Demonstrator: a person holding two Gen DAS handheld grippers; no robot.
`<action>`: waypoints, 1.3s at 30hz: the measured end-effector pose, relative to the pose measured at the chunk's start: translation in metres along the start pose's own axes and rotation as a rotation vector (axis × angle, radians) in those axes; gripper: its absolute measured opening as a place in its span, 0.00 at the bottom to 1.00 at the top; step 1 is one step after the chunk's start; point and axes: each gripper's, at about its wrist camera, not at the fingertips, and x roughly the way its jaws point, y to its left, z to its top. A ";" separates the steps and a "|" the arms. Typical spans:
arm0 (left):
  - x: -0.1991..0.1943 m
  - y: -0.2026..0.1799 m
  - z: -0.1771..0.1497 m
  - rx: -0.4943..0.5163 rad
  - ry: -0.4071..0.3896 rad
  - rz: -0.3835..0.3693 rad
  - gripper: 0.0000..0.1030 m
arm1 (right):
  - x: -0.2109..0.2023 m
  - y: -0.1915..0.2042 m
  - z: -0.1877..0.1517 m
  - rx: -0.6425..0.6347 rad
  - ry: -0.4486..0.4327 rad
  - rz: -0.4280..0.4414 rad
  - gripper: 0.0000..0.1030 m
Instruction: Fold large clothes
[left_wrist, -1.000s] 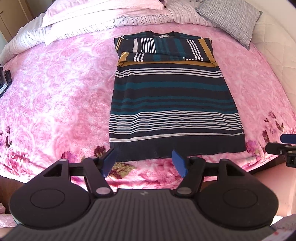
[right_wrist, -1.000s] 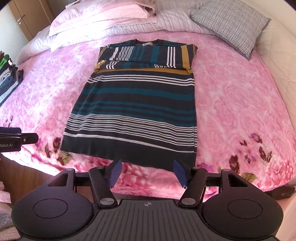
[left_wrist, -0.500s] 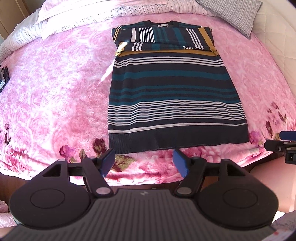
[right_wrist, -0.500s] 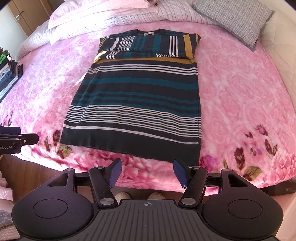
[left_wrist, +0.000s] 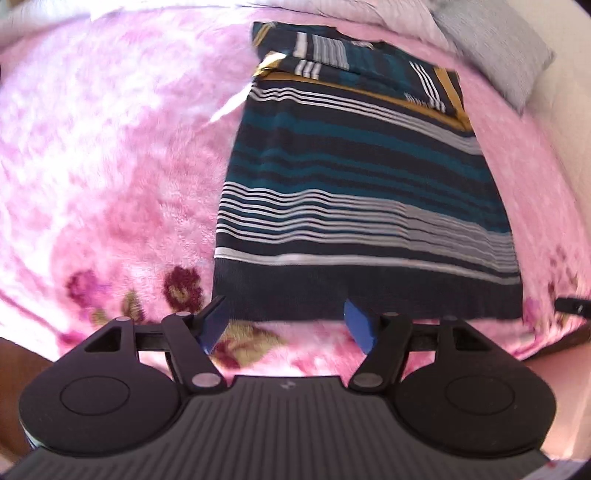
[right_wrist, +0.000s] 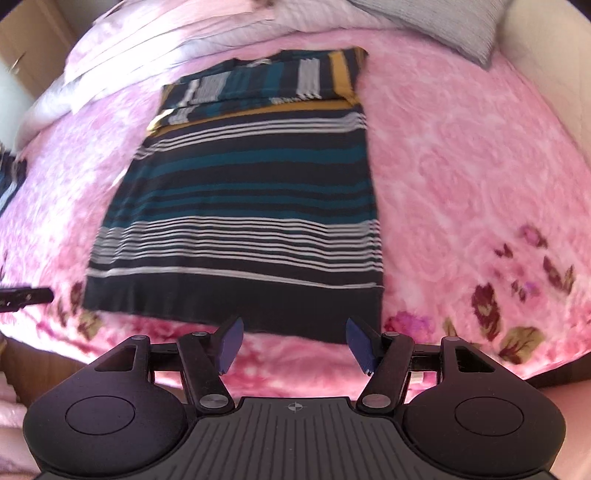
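Striped sweater (left_wrist: 354, 206) lies flat on the pink floral blanket (left_wrist: 110, 166) of the bed, sleeves folded across the chest, dark hem nearest both claws. Risks, left to right: left claw (left_wrist: 284, 325) sits above the hem's left corner; if it bites too shallow it likely takes only the top layer and the fold opens up, too deep and it probably pinches the plush blanket along with the knit. Same failure modes at the right corner for the right claw (right_wrist: 293, 341). If the two grabs land unevenly, expect a skewed fold line. Both views are motion-blurred, so corner alignment is hard to judge. Left claw: jaws apart, blue pads (left_wrist: 214, 325) bare, touching nothing, hem just beyond the tips. Right claw: jaws wide apart, empty, over blanket just short of the hem.
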 end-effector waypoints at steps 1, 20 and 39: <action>0.009 0.011 0.001 -0.019 -0.002 -0.016 0.63 | 0.008 -0.011 -0.001 0.016 -0.009 0.014 0.57; 0.123 0.100 0.045 -0.239 -0.117 -0.372 0.61 | 0.114 -0.125 0.015 0.386 -0.129 0.337 0.56; 0.122 0.108 0.027 -0.234 0.022 -0.432 0.04 | 0.132 -0.142 0.006 0.511 -0.015 0.473 0.04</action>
